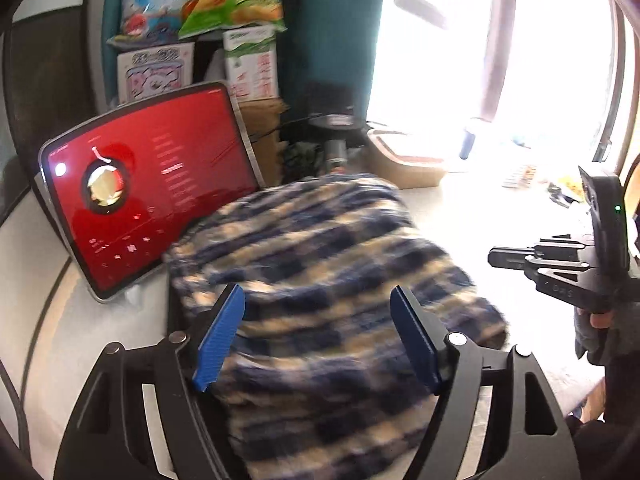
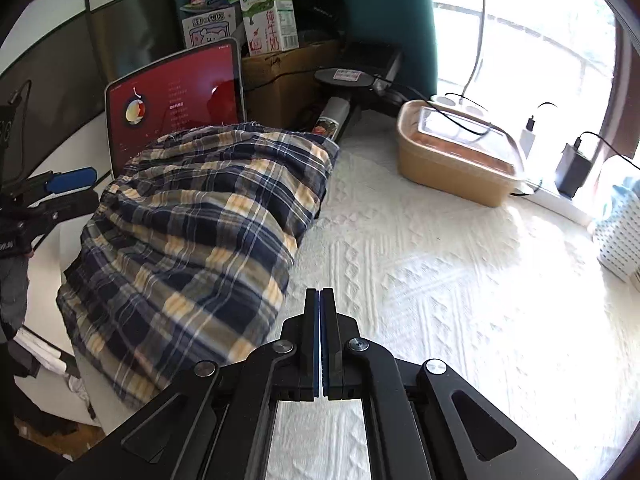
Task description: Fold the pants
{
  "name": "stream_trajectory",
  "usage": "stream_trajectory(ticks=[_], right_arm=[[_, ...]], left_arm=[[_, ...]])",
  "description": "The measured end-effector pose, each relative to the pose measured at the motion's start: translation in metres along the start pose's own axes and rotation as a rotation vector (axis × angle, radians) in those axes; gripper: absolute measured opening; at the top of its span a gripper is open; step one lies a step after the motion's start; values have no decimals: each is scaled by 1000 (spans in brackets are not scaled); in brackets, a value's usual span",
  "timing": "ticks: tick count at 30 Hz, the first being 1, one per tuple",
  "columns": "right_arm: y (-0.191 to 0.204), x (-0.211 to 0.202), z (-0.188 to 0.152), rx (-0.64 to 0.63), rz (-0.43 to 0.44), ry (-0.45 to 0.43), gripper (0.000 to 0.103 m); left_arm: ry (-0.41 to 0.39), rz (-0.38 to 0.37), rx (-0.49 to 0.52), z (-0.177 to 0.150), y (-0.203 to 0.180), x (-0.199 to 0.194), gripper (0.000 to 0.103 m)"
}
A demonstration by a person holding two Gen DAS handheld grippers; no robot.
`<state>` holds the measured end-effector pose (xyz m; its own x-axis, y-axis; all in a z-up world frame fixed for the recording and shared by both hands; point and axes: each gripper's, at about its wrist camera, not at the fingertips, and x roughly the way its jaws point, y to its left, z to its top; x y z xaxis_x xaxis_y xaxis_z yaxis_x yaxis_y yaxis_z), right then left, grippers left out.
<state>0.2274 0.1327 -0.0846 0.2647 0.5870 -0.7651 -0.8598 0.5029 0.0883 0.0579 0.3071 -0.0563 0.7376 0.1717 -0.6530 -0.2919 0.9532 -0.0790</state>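
Two grippers framed the plaid pants (image 2: 192, 236), which lay in a thick folded bundle on the left part of the white textured tablecloth (image 2: 440, 280), their far end close against a tablet (image 2: 176, 100) with a red screen propped behind them. The left gripper (image 1: 316, 336) hovered over the near end of the bundle with its blue pads (image 1: 218, 340) spread wide apart and nothing between them; the left wrist view was blurred, so whether the pads touched the cloth could not be told. The right gripper (image 2: 321, 320) hung just beside the bundle's right edge, over bare tablecloth, its jaws pressed tightly together and empty. Judging by the compact, layered shape, the folding looked nearly done, and the step in hand seemed to be a last fold or a tidying of the stack. The next move would probably call for the left gripper to pinch the near edge through all layers and carry it over towards the far end, while the right one steadied or smoothed the side. A lidded food container (image 2: 460, 156) and charging cables (image 2: 532, 120) stood well apart on the right, but the tablet sat close enough to be knocked.
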Motion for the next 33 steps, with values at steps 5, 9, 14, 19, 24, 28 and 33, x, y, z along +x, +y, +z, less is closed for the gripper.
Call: stream_trajectory(ticks=[5, 9, 14, 19, 24, 28, 33], right_arm=[[-8, -26, -20, 25, -27, -24, 1], [-16, -52, -42, 62, -55, -53, 1], [-25, -86, -71, 111, -98, -90, 1], [-31, -121, -99, 145, -147, -136, 1], [-37, -151, -125, 179, -200, -183, 15], [-41, -173, -148, 197, -232, -243, 103], [-40, -199, -175, 228, -293, -298, 103]], left_arm=[[-41, -51, -19, -11, -32, -10, 82], [-64, -46, 3, -21, -58, -18, 86], [-77, -52, -32, -32, -80, -28, 88], [-88, -63, -56, -53, -102, -33, 91], [-110, -49, -51, -72, -130, -44, 92], [-135, -39, -38, -82, -153, -52, 93], [-177, -52, -30, -88, -178, -70, 93]])
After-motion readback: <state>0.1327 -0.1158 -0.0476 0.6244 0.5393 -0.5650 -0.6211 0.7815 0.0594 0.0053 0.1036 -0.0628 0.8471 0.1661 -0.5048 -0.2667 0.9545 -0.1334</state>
